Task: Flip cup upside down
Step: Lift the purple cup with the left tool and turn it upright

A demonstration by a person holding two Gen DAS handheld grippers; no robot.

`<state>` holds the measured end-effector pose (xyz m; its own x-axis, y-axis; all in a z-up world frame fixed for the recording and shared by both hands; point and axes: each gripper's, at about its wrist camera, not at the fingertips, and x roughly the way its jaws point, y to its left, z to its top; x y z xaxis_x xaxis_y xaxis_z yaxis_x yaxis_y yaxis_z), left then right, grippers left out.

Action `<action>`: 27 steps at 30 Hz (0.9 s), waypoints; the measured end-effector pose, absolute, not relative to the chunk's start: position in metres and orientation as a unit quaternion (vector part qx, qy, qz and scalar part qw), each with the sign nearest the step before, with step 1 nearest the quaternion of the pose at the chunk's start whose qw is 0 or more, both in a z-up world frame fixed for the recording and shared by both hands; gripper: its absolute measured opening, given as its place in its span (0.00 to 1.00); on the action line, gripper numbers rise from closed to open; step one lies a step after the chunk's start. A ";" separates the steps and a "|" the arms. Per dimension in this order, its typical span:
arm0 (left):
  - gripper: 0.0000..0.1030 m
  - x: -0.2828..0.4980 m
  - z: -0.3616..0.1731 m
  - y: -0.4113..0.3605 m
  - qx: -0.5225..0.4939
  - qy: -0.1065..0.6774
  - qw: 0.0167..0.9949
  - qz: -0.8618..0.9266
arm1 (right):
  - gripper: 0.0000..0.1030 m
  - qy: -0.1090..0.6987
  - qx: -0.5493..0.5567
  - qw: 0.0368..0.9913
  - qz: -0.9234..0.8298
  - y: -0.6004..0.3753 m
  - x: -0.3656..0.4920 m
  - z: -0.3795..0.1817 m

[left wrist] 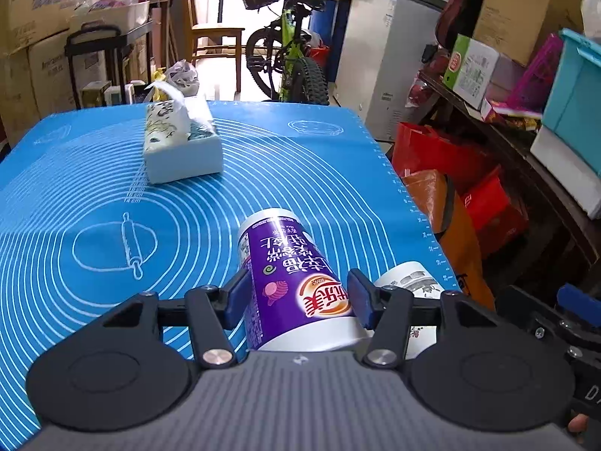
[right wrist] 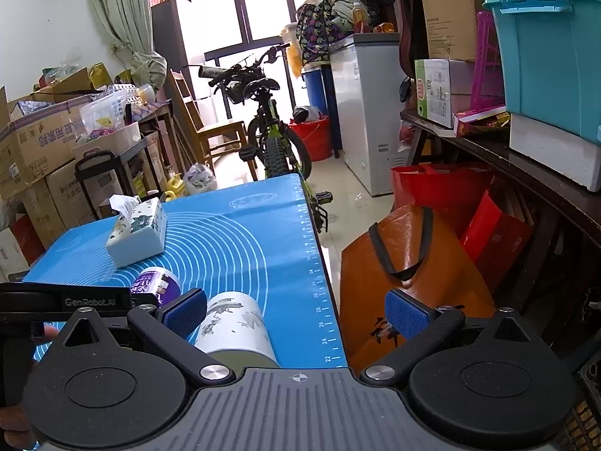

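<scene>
A purple cup (left wrist: 285, 282) with white rims is held between the pads of my left gripper (left wrist: 298, 293), tilted with its base pointing away over the blue mat (left wrist: 94, 195). The cup also shows in the right wrist view (right wrist: 157, 285). A white cup with ink-painting print (right wrist: 234, 329) stands upside down on the mat beside it; it shows in the left wrist view (left wrist: 409, 282) too. My right gripper (right wrist: 296, 315) is open wide, with the white cup near its left pad (right wrist: 186, 317) and nothing gripped.
A tissue box (left wrist: 180, 143) sits on the far part of the mat. The mat's right edge (right wrist: 319, 282) drops off to orange (right wrist: 405, 282) and red bags on the floor. A bicycle (left wrist: 293, 60), freezer and cluttered shelves stand beyond.
</scene>
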<state>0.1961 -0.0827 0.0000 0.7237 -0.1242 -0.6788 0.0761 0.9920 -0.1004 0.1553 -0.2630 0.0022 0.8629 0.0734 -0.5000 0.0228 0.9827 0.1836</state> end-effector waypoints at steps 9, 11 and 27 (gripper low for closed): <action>0.67 0.206 -0.011 -0.082 -0.040 0.380 0.923 -0.050 | 0.98 0.262 0.096 0.960 0.015 -0.266 0.155 0.001; 0.66 0.205 -0.011 -0.081 -0.041 0.379 0.923 -0.050 | 0.98 0.261 0.095 0.961 0.014 -0.266 0.155 0.002; 0.63 0.166 0.010 -0.052 -0.032 0.358 0.932 -0.041 | 0.97 0.256 0.083 0.962 0.033 -0.247 0.135 0.014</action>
